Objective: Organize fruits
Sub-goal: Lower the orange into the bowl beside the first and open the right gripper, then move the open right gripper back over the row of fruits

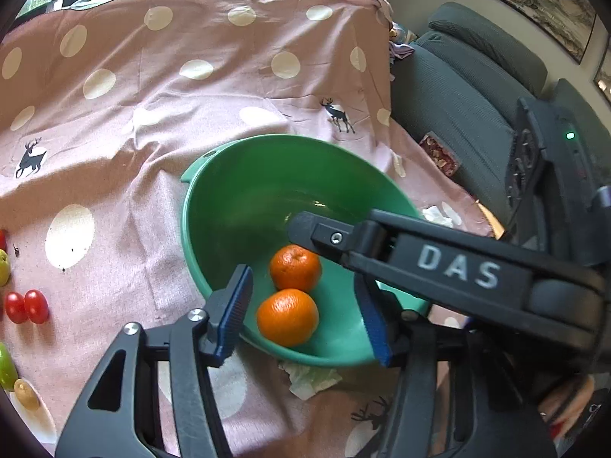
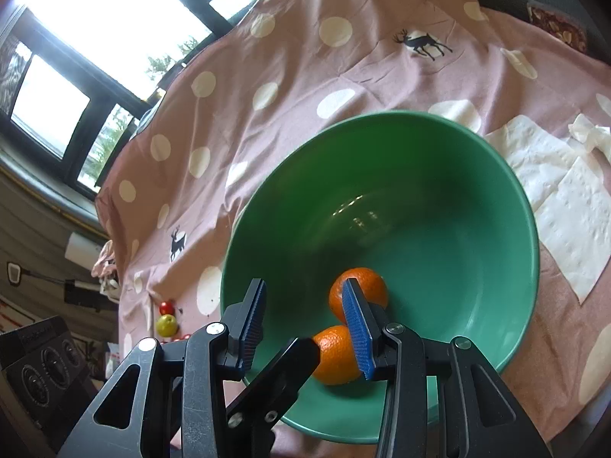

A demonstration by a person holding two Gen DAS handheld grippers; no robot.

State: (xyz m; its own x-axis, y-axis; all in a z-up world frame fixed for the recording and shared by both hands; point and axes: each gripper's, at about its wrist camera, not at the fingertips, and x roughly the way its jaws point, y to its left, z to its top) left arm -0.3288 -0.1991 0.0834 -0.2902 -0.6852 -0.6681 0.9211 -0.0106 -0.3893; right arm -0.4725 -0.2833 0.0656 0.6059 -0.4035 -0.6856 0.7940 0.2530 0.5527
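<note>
Overhead, both tongs (image 1: pixel 305 313) inside bowl rim (image 1: pixel 198 259)

The green plastic bowl (image 1: pixel 229 206) sits on the desk, on the pink polka-dot cloth (image 1: pixel 152 95). Two round orange mandarins (image 1: pixel 287 316) lie in the bowl, touching, one behind the other. In the left wrist view, two small red tomatoes (image 1: pixel 26 306) lie side by side on the cloth, well left of the bowl. White paper napkins (image 2: pixel 565 210) lie on the cloth just right of the bowl. A grey upholstered sofa (image 1: pixel 458 87) stands beyond the cloth's right edge.
</note>
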